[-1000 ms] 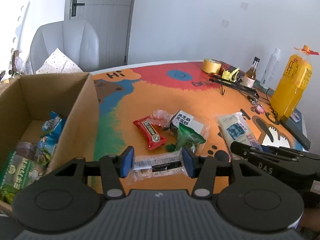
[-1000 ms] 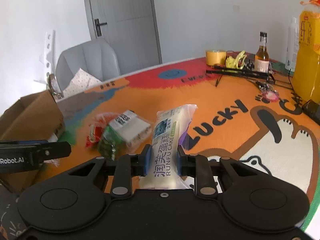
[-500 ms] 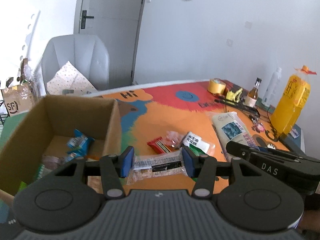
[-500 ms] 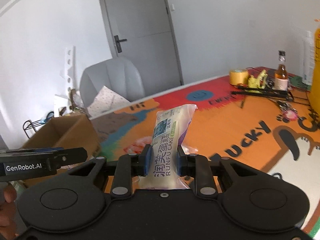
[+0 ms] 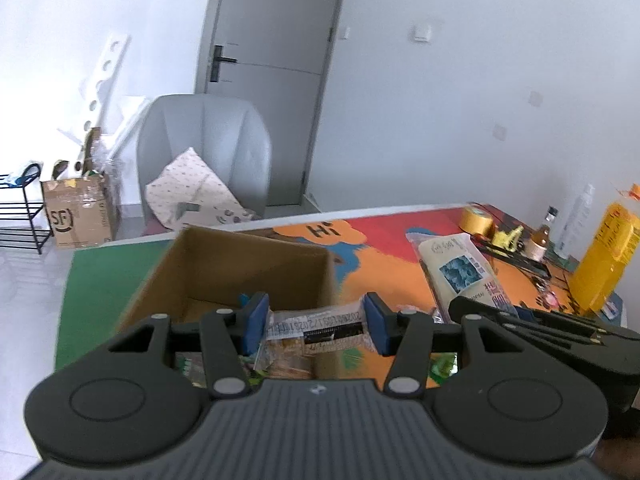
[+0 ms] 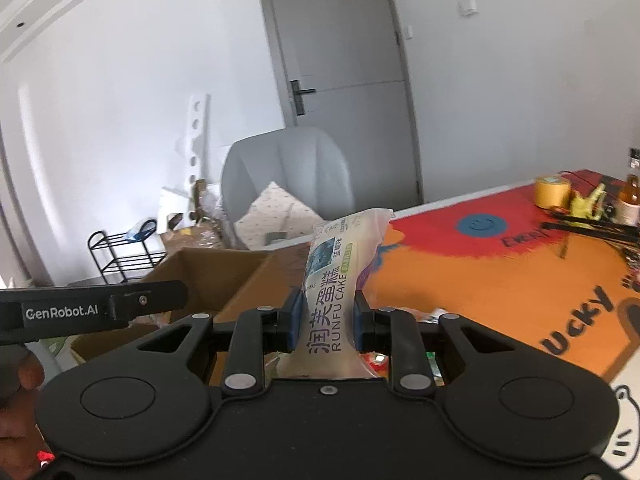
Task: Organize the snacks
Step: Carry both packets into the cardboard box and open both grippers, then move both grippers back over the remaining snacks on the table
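Now R gripper (image 6: pixel 325 322) clamps "RUNFU CAKE" pack (image 6: pixel 338 276), L gripper (image 5: pixel 316 322) pinches clear date-stamped packet (image 5: pixel 316 328) by cardboard box (image 5: pixel 240 268).

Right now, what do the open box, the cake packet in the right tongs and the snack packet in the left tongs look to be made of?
Open box: brown cardboard, matte, with raw-looking cut edges.
Cake packet: soft plastic film, translucent white and printed; it creases where the right tongs pinch it.
Snack packet: clear, glossy plastic wrap, wrinkled, with a printed label, held in the left tongs.
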